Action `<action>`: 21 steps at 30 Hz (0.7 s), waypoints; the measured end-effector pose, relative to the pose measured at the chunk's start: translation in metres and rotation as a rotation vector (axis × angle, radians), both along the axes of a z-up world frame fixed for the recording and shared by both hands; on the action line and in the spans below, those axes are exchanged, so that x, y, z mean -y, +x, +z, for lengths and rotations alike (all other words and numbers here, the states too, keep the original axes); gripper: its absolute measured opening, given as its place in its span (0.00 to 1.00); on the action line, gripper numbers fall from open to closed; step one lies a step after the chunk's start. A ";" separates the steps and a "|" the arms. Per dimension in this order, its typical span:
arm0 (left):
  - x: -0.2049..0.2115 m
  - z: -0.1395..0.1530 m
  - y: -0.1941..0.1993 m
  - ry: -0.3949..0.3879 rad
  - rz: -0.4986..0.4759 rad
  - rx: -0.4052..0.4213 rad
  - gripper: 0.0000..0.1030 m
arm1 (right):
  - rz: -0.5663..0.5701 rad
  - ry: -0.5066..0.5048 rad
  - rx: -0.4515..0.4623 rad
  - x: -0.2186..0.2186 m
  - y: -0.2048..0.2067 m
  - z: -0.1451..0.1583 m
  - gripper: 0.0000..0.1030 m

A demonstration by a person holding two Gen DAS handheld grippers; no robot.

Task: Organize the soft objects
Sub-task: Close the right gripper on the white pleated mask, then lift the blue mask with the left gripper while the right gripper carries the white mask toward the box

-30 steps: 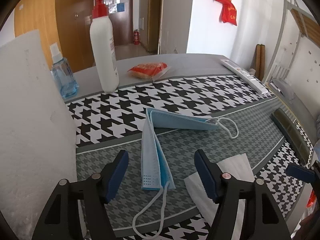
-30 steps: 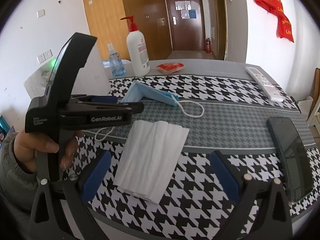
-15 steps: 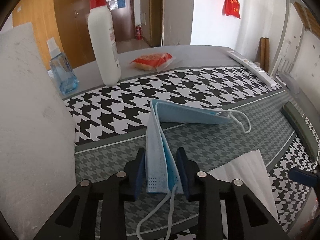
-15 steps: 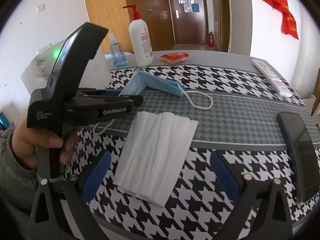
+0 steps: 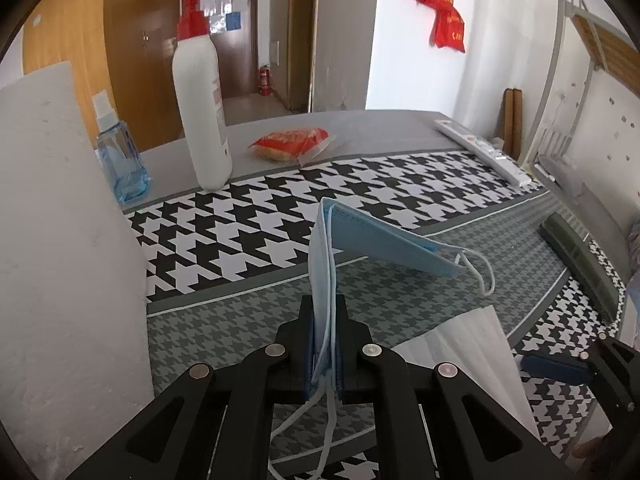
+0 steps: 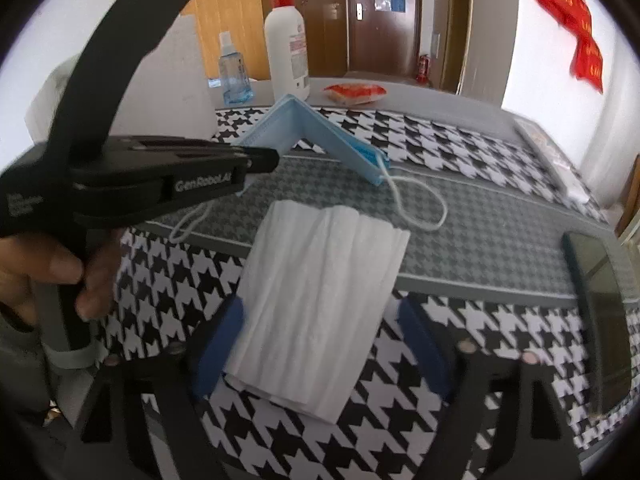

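Observation:
A light blue face mask [image 5: 384, 248], folded into an angle, stands on the houndstooth tablecloth [image 5: 240, 224]. My left gripper [image 5: 324, 320] is shut on the mask's near end, and an ear loop dangles below the jaws. In the right wrist view the left gripper [image 6: 260, 160] pinches the blue mask [image 6: 320, 136] from the left, held by a person's hand [image 6: 60, 272]. A white folded tissue [image 6: 320, 280] lies flat between the blue pads of my right gripper [image 6: 320, 332]. Those jaws are closing, with a gap still showing at the right pad.
At the far side stand a white pump bottle [image 5: 200, 112], a blue spray bottle [image 5: 124, 160] and a red snack packet [image 5: 292, 142]. A white remote [image 5: 480, 148] lies far right, a dark phone [image 6: 600, 300] at the right edge. A white foam board [image 5: 60, 240] rises on the left.
The left jaws went from wide apart to shut on the blue mask's near end. The right gripper came closer over the white tissue and its jaws narrowed.

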State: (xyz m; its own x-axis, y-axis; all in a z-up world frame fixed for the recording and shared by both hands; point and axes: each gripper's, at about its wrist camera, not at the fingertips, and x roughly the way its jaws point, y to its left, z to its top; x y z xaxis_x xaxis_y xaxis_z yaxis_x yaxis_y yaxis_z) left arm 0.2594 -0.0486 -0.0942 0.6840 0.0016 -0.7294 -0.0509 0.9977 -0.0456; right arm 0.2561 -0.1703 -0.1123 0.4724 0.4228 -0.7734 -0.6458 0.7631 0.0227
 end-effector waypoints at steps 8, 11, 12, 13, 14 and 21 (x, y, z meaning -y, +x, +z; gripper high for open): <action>-0.003 0.007 -0.007 -0.017 -0.002 0.036 0.08 | -0.003 -0.023 0.003 -0.004 -0.001 0.001 0.23; -0.001 0.010 -0.011 -0.023 -0.014 0.053 0.08 | 0.010 -0.002 -0.009 0.000 -0.007 0.002 0.14; -0.001 0.011 -0.014 -0.027 -0.020 0.057 0.07 | 0.011 0.007 -0.010 0.002 -0.009 0.004 0.14; 0.000 0.012 -0.014 -0.030 -0.027 0.060 0.07 | 0.012 0.017 -0.011 0.005 -0.012 0.006 0.14; 0.001 0.014 -0.016 -0.032 -0.034 0.064 0.07 | 0.008 0.027 -0.008 0.007 -0.014 0.009 0.14; 0.009 0.045 -0.034 -0.027 -0.051 0.148 0.07 | -0.018 0.113 0.039 0.031 -0.035 0.035 0.14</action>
